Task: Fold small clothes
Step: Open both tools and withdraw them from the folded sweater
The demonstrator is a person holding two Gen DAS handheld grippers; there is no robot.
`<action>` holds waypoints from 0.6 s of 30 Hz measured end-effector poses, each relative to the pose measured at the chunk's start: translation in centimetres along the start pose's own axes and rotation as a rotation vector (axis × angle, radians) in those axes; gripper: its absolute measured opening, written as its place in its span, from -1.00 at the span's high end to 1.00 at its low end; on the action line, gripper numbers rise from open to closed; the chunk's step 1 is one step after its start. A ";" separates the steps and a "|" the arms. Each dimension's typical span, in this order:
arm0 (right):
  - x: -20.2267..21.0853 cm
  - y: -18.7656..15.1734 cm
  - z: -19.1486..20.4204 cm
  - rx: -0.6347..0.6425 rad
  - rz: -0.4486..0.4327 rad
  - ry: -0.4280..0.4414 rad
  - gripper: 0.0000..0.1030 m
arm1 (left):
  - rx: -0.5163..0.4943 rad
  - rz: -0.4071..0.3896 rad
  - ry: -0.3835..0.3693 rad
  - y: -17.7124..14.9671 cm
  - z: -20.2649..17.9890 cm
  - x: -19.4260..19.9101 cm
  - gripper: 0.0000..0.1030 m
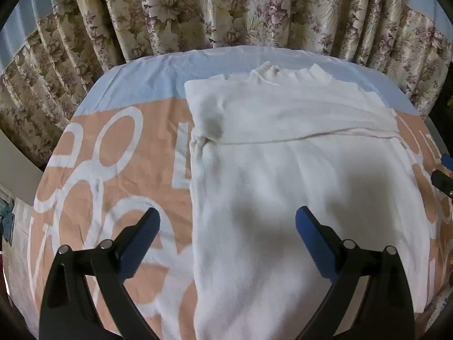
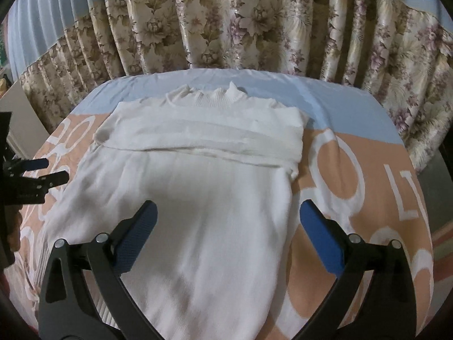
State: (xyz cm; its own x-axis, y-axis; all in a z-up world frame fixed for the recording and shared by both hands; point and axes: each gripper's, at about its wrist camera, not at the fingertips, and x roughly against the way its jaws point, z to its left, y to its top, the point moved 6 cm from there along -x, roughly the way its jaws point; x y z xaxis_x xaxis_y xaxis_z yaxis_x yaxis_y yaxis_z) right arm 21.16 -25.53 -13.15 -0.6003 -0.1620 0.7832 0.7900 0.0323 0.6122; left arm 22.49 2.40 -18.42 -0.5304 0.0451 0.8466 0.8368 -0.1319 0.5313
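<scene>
Two tongs hang above one white sweater [image 1: 283, 184], and both stand wide and released, with nothing between their blue pads. The sweater lies flat on a bed with a peach and blue cover [image 1: 113, 153]. Its collar is at the far end, near the flowered curtain [image 1: 226, 14], and its hem is at the near end, under the cameras. So its long axis runs straight away from the tongs. Both sleeves seem already folded across the chest as a band.

The left tongs [image 1: 228, 218] stand over the left edge of the body, and the right tongs [image 2: 228, 212] stand over the right edge. Each is about equally near to its own side, above the lower half. I judge that the next fold needs the hem, which lies nearer to the person than the fingertips point now.
</scene>
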 end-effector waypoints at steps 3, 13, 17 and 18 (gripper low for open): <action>0.5 -0.9 -0.2 -0.043 -0.003 0.003 -0.94 | 0.023 -0.007 -0.035 -1.0 -0.3 0.7 -0.88; 2.6 -4.3 0.4 -0.036 0.012 -0.018 -0.94 | 0.003 -0.004 0.005 -3.5 -1.6 2.8 -0.88; 3.6 -5.0 0.9 -0.023 -0.002 -0.032 -0.94 | 0.006 -0.028 0.035 -4.3 -2.0 3.7 -0.88; 4.0 -5.3 1.1 -0.018 -0.008 -0.030 -0.94 | -0.002 -0.032 0.038 -4.5 -2.2 3.9 -0.88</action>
State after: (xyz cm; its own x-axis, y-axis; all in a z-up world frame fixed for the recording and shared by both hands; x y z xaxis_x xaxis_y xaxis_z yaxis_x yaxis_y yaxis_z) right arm 14.48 -25.27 -13.17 -0.6098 -0.1326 0.7814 0.7872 0.0131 0.6165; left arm 16.35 1.00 -17.56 -0.5619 0.0116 0.8271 0.8190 -0.1327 0.5583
